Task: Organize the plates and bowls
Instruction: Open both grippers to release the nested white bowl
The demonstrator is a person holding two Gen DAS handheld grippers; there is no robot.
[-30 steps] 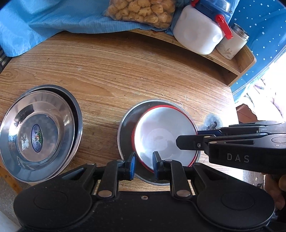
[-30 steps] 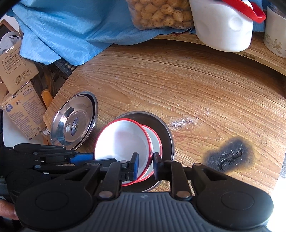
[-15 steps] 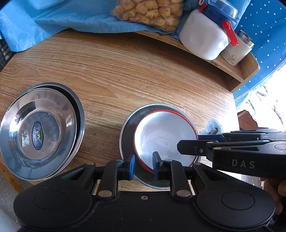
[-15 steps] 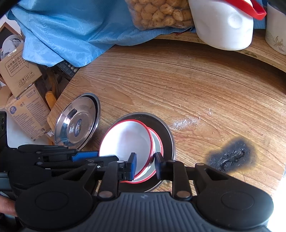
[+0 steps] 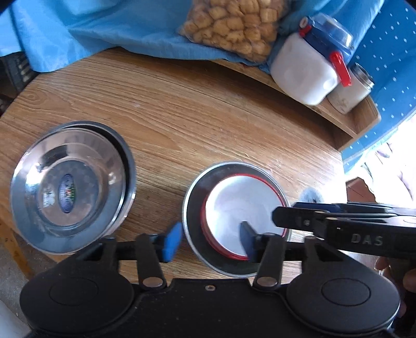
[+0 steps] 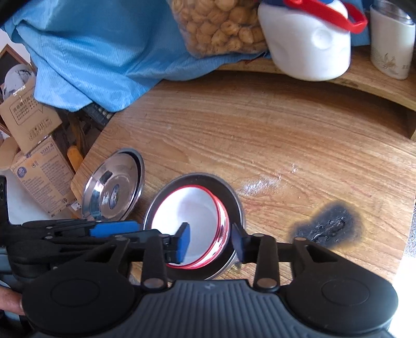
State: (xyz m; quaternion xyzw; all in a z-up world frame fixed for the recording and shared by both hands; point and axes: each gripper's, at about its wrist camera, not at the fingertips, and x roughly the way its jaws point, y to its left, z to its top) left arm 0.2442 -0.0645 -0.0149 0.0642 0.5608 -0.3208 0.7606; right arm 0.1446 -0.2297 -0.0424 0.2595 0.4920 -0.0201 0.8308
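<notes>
Stacked white bowls with red rims (image 5: 234, 205) (image 6: 192, 213) sit inside a steel plate (image 5: 193, 221) (image 6: 234, 197) near the table's front edge. My left gripper (image 5: 210, 241) is open, its fingers astride the near left rim of the plate and bowls. My right gripper (image 6: 210, 240) is open, its fingers astride the bowls' near right rim. A stack of steel plates (image 5: 67, 189) (image 6: 114, 189) with a label in the middle lies at the left. Each gripper shows in the other's view.
At the back of the round wooden table (image 5: 208, 117) lie a blue cloth (image 5: 104, 28), a bag of snacks (image 5: 234, 23), a white jug with a red handle (image 5: 306, 70) and a small jar (image 5: 351, 91). A burn mark (image 6: 327, 228) is at the right. Cardboard boxes (image 6: 33, 145) stand off the left edge.
Both grippers have opened and let go of the red-rimmed bowl, which now rests level in the stack on the steel plate. Both have drawn back slightly.
</notes>
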